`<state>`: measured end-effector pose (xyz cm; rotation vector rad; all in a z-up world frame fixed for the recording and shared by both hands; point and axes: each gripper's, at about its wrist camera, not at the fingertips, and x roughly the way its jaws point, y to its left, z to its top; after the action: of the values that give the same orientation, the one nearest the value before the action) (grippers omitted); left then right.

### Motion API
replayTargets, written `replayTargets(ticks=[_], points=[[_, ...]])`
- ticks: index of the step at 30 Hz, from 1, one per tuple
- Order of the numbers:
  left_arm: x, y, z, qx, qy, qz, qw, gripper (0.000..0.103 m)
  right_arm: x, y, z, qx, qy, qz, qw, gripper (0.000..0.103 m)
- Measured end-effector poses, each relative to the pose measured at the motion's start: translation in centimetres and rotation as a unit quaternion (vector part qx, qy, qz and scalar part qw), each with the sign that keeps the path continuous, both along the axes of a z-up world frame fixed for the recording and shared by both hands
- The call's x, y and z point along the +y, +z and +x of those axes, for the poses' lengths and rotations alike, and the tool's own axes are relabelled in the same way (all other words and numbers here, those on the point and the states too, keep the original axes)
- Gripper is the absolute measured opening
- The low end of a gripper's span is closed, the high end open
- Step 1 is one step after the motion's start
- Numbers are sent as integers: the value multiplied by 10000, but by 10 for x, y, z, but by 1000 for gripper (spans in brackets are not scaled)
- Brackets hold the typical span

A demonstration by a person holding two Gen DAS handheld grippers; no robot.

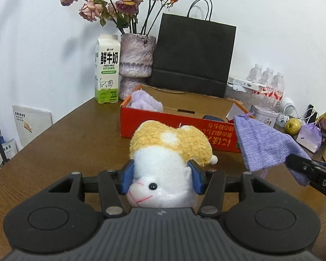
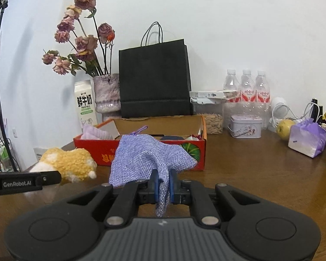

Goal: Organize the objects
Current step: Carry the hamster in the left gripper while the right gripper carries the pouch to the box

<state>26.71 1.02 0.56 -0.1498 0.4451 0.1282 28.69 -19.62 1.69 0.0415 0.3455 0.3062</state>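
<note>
Left tool [image 1: 160,179] clamped on plush toy [image 1: 169,152], blue pads pressed into white head, toy held above bench [image 1: 76,143], in front of red box [image 1: 180,128]. Right tool [image 2: 164,183] closed on purple cloth pouch [image 2: 145,156], pouch draped forward, near box front. Lilac fabric [image 1: 143,101] seen inside box, left end.

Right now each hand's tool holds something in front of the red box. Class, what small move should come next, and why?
Probably carry both items forward over the red box before letting go. The left tool is clamped on the plush toy and the right tool pinches the purple cloth pouch; both are short of the box's near wall, and the box has open floor behind it.
</note>
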Motion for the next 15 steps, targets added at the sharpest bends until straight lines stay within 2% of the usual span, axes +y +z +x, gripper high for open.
replayTargets(ticks=[15], points=[[0, 33, 26, -372, 80, 36, 9993, 53, 27, 25, 26, -201, -19, -61, 9998, 9]])
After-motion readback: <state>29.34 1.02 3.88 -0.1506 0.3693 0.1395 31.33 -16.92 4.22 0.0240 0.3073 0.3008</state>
